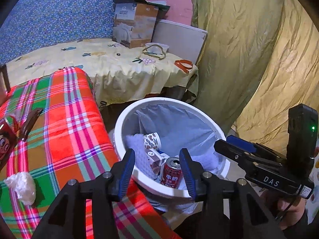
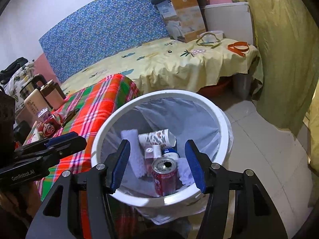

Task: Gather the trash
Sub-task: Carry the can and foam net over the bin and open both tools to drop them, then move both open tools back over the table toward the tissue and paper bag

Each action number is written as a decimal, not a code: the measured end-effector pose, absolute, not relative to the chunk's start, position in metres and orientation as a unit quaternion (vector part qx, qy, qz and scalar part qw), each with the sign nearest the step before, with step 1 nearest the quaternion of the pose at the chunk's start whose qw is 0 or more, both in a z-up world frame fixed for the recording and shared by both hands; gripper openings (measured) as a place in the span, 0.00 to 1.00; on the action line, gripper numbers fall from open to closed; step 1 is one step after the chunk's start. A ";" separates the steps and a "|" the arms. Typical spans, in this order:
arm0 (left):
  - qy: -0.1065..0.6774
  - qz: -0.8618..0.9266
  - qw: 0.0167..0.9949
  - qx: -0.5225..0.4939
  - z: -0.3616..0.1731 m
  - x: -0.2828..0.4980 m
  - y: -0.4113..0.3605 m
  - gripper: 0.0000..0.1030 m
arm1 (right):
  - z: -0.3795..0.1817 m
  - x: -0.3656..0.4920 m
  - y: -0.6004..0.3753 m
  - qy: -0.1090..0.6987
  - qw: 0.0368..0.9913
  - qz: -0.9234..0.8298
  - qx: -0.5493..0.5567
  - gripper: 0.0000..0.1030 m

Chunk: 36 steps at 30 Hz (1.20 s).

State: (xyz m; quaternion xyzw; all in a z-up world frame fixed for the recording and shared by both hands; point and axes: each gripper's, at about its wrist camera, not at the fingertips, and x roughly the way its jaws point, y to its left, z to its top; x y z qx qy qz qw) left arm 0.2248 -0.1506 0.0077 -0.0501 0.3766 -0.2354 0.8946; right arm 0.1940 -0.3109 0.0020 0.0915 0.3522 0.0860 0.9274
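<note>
A white trash bin (image 1: 119,127) (image 2: 223,119) with a pale liner stands on the floor beside the plaid-covered table. Inside lie a red drink can (image 1: 171,173) (image 2: 164,176), a patterned paper cup (image 1: 152,140) (image 2: 157,136), a small carton (image 1: 155,159) (image 2: 153,152) and white foam wrap (image 2: 131,145). My left gripper (image 1: 157,172) is open and empty above the bin's near rim. My right gripper (image 2: 158,164) is open and empty over the bin; it also shows in the left wrist view (image 1: 231,145). A crumpled white tissue (image 1: 22,187) and a red cartoon snack packet (image 1: 6,141) (image 2: 48,128) lie on the plaid cloth (image 1: 65,123).
A bed with a yellow sheet (image 1: 111,65) holds a cardboard box (image 1: 133,25), a white bowl (image 1: 157,47) and an orange strap (image 1: 184,64). Yellow curtains (image 1: 259,59) hang to the right. Bottles and a kettle (image 2: 31,87) stand at the table's far end. Tiled floor (image 2: 259,149) lies right of the bin.
</note>
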 end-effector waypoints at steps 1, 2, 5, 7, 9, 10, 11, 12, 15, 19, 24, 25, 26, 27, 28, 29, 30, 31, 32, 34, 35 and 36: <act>0.375 -0.236 0.895 -0.053 0.009 0.222 -0.148 0.45 | 0.003 0.193 -0.309 0.352 0.928 0.087 0.090 0.57; 0.374 -0.235 0.896 -0.056 0.010 0.220 -0.145 0.45 | 0.005 0.192 -0.307 0.351 0.928 0.089 0.088 0.57; 0.369 -0.226 0.900 -0.058 0.014 0.211 -0.137 0.45 | 0.010 0.187 -0.301 0.346 0.929 0.097 0.083 0.57; 0.366 -0.221 0.902 -0.059 0.017 0.206 -0.131 0.45 | 0.013 0.185 -0.297 0.344 0.930 0.101 0.080 0.57; 0.361 -0.215 0.906 -0.059 0.019 0.200 -0.125 0.45 | 0.017 0.181 -0.293 0.339 0.931 0.108 0.077 0.57; 0.357 -0.211 0.908 -0.057 0.021 0.195 -0.122 0.45 | 0.018 0.180 -0.291 0.338 0.932 0.110 0.076 0.57; 0.355 -0.208 0.910 -0.057 0.022 0.192 -0.119 0.45 | 0.019 0.179 -0.288 0.336 0.932 0.112 0.075 0.57; 0.353 -0.206 0.911 -0.058 0.023 0.189 -0.117 0.45 | 0.020 0.177 -0.286 0.335 0.932 0.116 0.073 0.57; 0.346 -0.195 0.916 -0.058 0.026 0.180 -0.107 0.45 | 0.024 0.173 -0.276 0.331 0.933 0.127 0.065 0.57; 0.340 -0.183 0.920 -0.061 0.030 0.168 -0.096 0.45 | 0.026 0.169 -0.266 0.328 0.932 0.139 0.057 0.57; 0.335 -0.168 0.925 -0.066 0.032 0.157 -0.082 0.45 | 0.027 0.164 -0.254 0.327 0.931 0.155 0.049 0.57; 0.334 -0.166 0.925 -0.067 0.032 0.155 -0.080 0.45 | 0.028 0.163 -0.252 0.327 0.931 0.157 0.048 0.57; 0.334 -0.163 0.926 -0.069 0.033 0.153 -0.078 0.45 | 0.028 0.162 -0.249 0.326 0.930 0.160 0.047 0.57; 0.334 -0.161 0.926 -0.070 0.032 0.152 -0.076 0.45 | 0.029 0.161 -0.248 0.326 0.930 0.162 0.046 0.57; 0.335 -0.159 0.926 -0.072 0.031 0.150 -0.074 0.45 | 0.029 0.160 -0.246 0.326 0.930 0.165 0.045 0.57; 0.335 -0.156 0.926 -0.074 0.030 0.148 -0.071 0.45 | 0.028 0.159 -0.244 0.327 0.929 0.169 0.044 0.57; 0.336 -0.155 0.926 -0.075 0.029 0.146 -0.070 0.45 | 0.028 0.158 -0.241 0.327 0.928 0.171 0.043 0.57; 0.338 -0.152 0.926 -0.076 0.028 0.144 -0.067 0.45 | 0.028 0.157 -0.239 0.327 0.928 0.174 0.042 0.57; 0.339 -0.150 0.926 -0.076 0.027 0.142 -0.065 0.45 | 0.028 0.156 -0.237 0.328 0.927 0.177 0.042 0.57; 0.340 -0.145 0.926 -0.078 0.025 0.138 -0.061 0.45 | 0.026 0.155 -0.233 0.331 0.925 0.184 0.041 0.57; 0.341 -0.142 0.926 -0.079 0.024 0.135 -0.059 0.45 | 0.025 0.155 -0.231 0.332 0.923 0.187 0.040 0.57; 0.341 -0.139 0.926 -0.080 0.023 0.133 -0.056 0.45 | 0.024 0.153 -0.229 0.334 0.922 0.191 0.039 0.57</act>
